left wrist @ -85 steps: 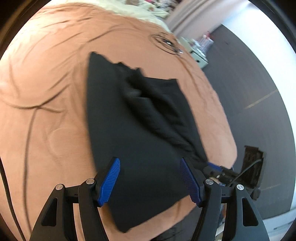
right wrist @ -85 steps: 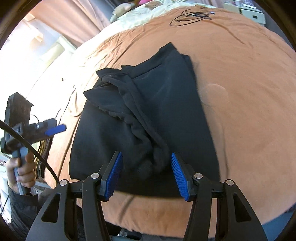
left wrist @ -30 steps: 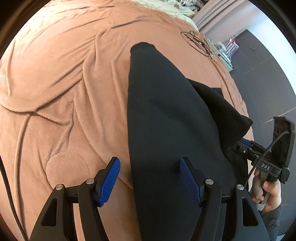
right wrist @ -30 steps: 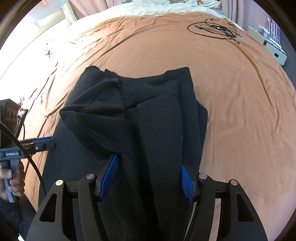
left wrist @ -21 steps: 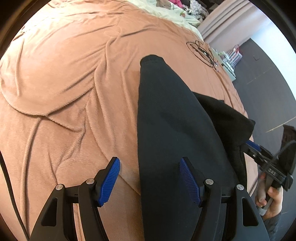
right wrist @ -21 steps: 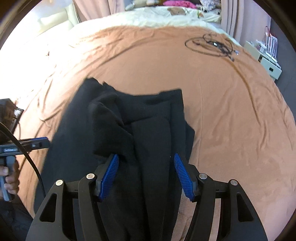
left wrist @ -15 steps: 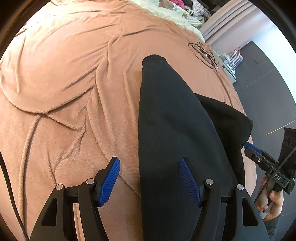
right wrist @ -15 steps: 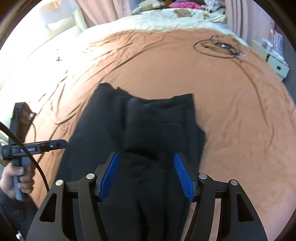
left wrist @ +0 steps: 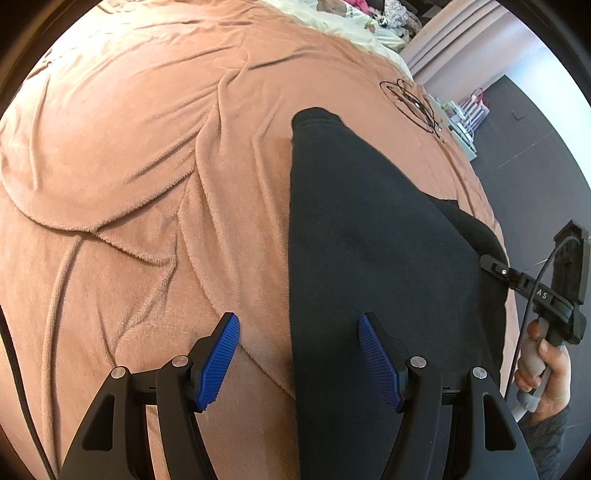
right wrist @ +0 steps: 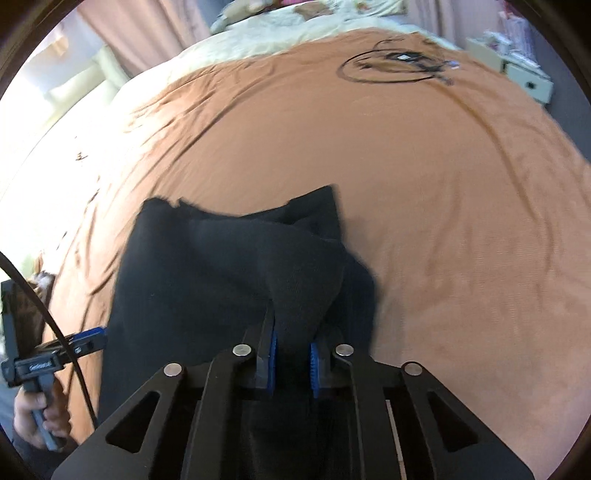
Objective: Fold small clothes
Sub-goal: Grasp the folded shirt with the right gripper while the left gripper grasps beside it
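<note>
A black garment (left wrist: 369, 240) lies on the brown blanket (left wrist: 129, 166), one narrow cuffed end pointing away. My left gripper (left wrist: 299, 354) hovers open over the garment's left edge: its right pad stands over the cloth and its left pad over blanket. In the right wrist view the garment (right wrist: 207, 273) is bunched up, and my right gripper (right wrist: 291, 350) is closing, with a raised fold of black cloth pinched between its blue pads. The right gripper (left wrist: 485, 260) shows at the garment's right side in the left wrist view, and the left gripper (right wrist: 98, 338) shows at its left side in the right wrist view.
A coil of black cable (right wrist: 391, 66) lies on the far part of the blanket (right wrist: 424, 184). Beyond are cream bedding (right wrist: 295, 33) and a small white drawer unit (right wrist: 524, 79). Dark floor (left wrist: 524, 147) runs along the bed's right edge. A hand (left wrist: 546, 384) grips the right tool.
My right gripper's jaws have come together on a fold of the black garment and the cloth has bunched up there. The left gripper has stayed open and nearly still.
</note>
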The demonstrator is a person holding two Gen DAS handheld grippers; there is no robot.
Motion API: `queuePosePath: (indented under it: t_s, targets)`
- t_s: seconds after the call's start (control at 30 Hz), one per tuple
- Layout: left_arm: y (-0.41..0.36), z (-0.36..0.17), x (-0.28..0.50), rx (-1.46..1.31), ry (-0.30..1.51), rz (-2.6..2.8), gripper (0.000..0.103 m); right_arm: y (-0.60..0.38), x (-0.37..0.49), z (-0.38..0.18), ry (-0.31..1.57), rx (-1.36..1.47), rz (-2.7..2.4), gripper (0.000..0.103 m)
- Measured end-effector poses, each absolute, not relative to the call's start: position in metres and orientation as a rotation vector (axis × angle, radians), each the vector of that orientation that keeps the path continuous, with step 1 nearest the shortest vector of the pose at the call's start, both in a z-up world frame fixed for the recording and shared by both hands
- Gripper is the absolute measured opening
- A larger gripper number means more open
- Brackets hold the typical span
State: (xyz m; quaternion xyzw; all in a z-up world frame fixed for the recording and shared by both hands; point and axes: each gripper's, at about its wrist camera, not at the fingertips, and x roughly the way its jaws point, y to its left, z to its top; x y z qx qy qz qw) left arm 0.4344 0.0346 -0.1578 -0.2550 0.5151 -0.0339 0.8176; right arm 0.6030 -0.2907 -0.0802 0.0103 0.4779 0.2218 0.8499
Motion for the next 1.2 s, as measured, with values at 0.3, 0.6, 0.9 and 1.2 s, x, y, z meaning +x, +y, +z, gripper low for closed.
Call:
queuePosePath:
  t_s: [0.3,0.6,0.9,1.2]
  targets:
    - [0.032,-0.152,0.461,-0.548,1.092,-0.1,0.069,-0.298,0.61,-0.084,1.055,0.06,0.446,0.054]
    - [0.035,-0.171,0.493,-0.632,1.101,-0.154,0.069,-0.332,0.64,-0.119,1.14,0.288,0.559,0.077]
    - [0.034,-0.178,0.523,-0.675,1.074,-0.169,0.052,-0.337,0.672,-0.149,1.165,0.429,0.676,0.029]
    - [0.026,-0.132,0.511,-0.598,1.008,-0.184,0.021,-0.335,0.636,-0.094,1.015,0.273,0.658,0.014]
